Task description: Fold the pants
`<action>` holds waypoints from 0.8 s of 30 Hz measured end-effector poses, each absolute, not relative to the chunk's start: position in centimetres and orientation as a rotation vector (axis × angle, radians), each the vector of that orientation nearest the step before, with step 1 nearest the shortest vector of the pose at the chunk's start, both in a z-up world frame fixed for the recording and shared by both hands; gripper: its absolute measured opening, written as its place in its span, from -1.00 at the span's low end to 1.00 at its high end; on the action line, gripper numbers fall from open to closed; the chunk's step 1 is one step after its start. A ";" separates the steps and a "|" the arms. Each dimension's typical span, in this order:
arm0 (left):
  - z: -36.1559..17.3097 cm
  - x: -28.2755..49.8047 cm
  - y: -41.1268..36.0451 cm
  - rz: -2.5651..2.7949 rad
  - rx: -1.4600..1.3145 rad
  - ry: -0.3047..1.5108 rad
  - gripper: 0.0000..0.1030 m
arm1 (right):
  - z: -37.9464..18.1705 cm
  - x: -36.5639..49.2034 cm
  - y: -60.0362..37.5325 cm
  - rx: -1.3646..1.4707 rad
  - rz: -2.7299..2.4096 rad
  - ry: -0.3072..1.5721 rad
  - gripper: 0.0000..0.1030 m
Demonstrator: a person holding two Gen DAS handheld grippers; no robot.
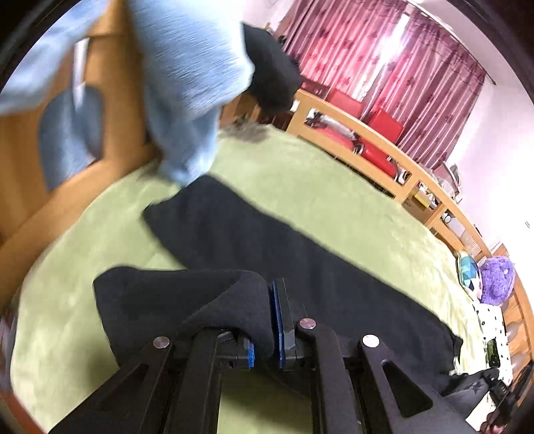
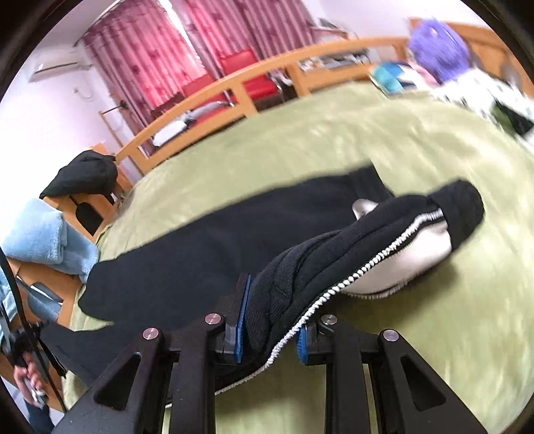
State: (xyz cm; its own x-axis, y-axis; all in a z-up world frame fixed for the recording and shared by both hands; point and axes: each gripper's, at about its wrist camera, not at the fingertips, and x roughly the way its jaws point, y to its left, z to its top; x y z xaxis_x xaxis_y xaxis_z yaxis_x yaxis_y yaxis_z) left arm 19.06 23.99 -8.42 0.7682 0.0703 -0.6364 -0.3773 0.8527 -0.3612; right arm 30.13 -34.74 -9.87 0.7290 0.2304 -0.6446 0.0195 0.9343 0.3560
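The pair of black knit pants (image 1: 300, 253) lies stretched in a long band across the fuzzy olive-green bed cover (image 1: 317, 173), running from the centre left to the lower right of the left wrist view. At the bottom centre of that view the left gripper (image 1: 263, 337), black linkage arms with blue ribbed pads, is pinched on a bunched fold of the soft black fabric, which drapes over its left finger. In the right wrist view the right gripper (image 2: 272, 329) clamps a thick ribbed section of the pants (image 2: 200, 247) at bottom centre; a white zigzag stitched seam and pale inner lining show where the cloth is turned out toward the centre right. Both views are blurred. A light blue fleecy sleeve (image 1: 187, 83) fills the upper left of the left view. Behind the bed a curved pale wooden rail (image 2: 233, 90) crosses the frame, with pleated pink-red curtains (image 2: 160, 50) at top and a fluffy purple plush toy (image 2: 437, 30) in the upper right
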 end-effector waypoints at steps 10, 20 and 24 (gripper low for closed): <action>-6.4 34.2 22.9 0.267 -0.450 0.589 -0.54 | -8.8 45.4 -35.2 0.412 0.064 0.738 -0.34; -14.8 32.3 19.4 0.228 -0.374 0.835 0.49 | -16.1 42.6 -33.9 0.346 0.126 0.900 0.17; -16.9 27.9 18.8 0.190 -0.400 0.888 0.66 | -17.8 37.1 -34.4 0.282 0.112 0.951 0.27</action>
